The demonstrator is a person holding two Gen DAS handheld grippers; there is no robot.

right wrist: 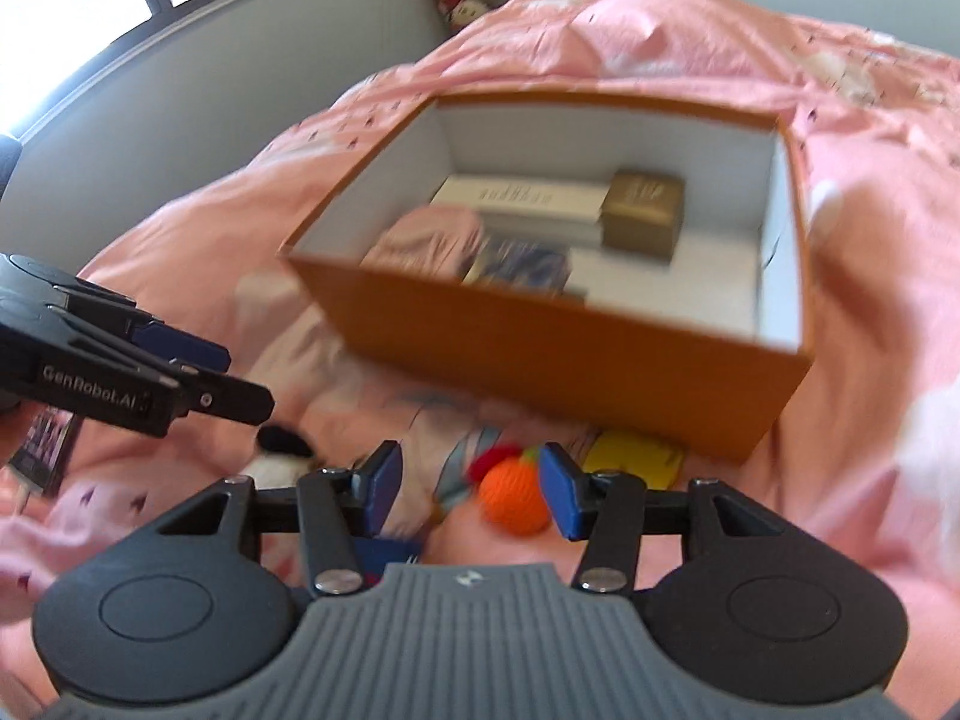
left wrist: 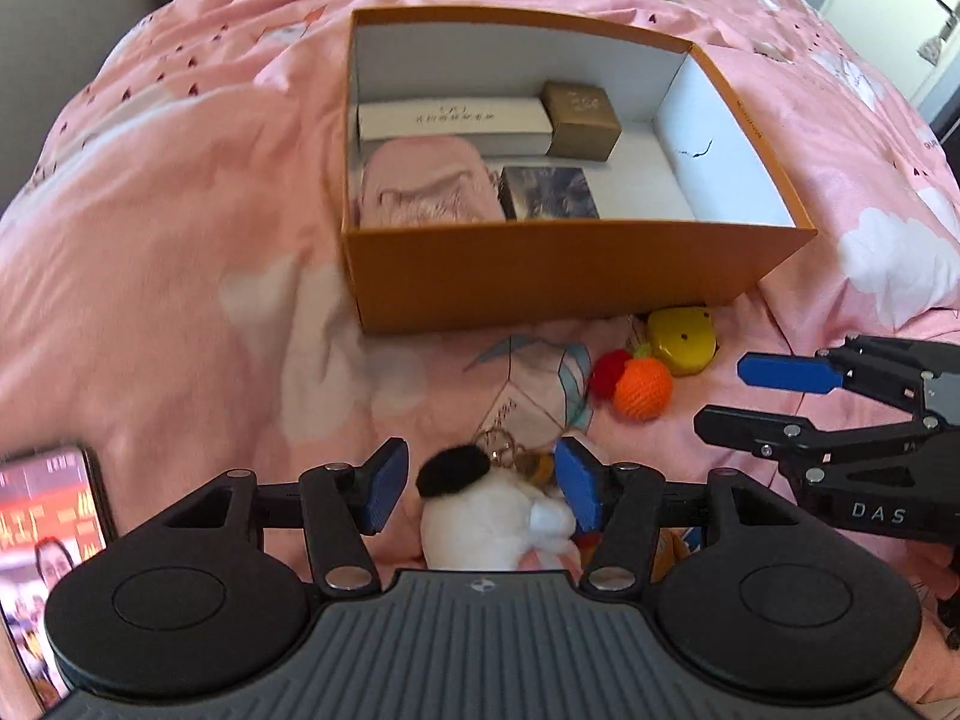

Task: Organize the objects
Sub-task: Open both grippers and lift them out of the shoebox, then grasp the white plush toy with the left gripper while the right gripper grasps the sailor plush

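An open orange box (left wrist: 540, 276) (right wrist: 570, 354) sits on the pink bed. It holds a white box (left wrist: 456, 123), a gold box (left wrist: 582, 120), a pink pouch (left wrist: 426, 183) and a dark patterned box (left wrist: 549, 192). My left gripper (left wrist: 480, 492) is open around a white plush keychain with a black ear (left wrist: 480, 516); its pads are not pressed on it. My right gripper (right wrist: 468, 495) is open just above an orange knitted ball (right wrist: 516, 495) (left wrist: 642, 387) with a red piece (left wrist: 606, 372). A yellow toy (left wrist: 684, 339) (right wrist: 636, 459) lies by the box.
A phone with a lit screen (left wrist: 48, 546) lies at the left on the bed. The pink bedding (left wrist: 180, 240) is wrinkled. The right gripper shows in the left wrist view (left wrist: 780, 396). The left gripper shows in the right wrist view (right wrist: 234, 378). A grey wall and a window stand beyond.
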